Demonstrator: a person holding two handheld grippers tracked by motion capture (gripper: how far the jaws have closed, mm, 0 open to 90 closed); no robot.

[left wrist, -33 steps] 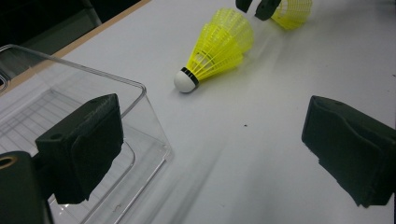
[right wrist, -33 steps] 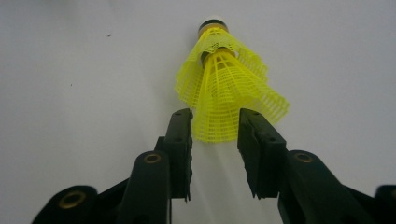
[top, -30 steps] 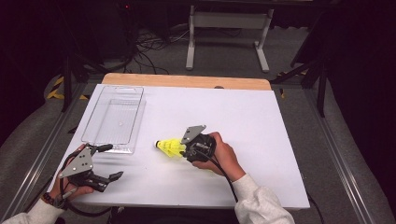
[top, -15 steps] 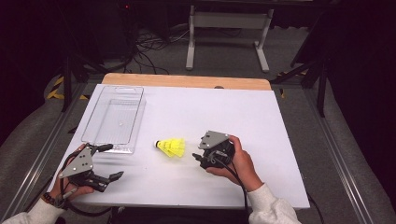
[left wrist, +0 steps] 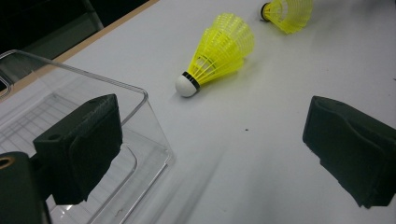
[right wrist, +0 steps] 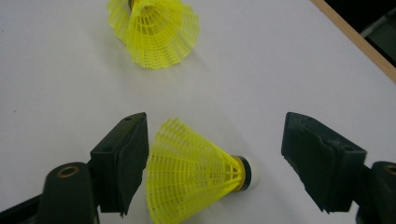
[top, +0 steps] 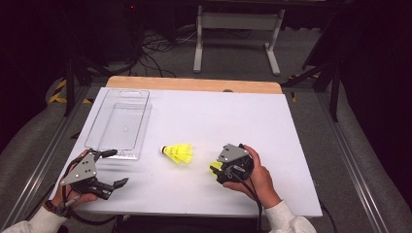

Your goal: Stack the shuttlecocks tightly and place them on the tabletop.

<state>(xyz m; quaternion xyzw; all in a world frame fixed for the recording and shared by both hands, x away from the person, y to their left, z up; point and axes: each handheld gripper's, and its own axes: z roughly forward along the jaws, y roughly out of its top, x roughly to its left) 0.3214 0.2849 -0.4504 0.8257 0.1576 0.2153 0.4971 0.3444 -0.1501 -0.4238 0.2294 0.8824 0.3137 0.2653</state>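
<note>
While one yellow shuttlecock (right wrist: pixel 196 177) lies on the white tabletop (top: pixel 291 145) between your right claw's (right wrist: pixel 215 163) spread jaws, another shuttlecock (top: pixel 177 152) lies mid-tabletop. Your left claw (top: pixel 112 168), spread and holding nothing, sits beside the clear tray (top: pixel 118 124). No writing is readable.
</note>
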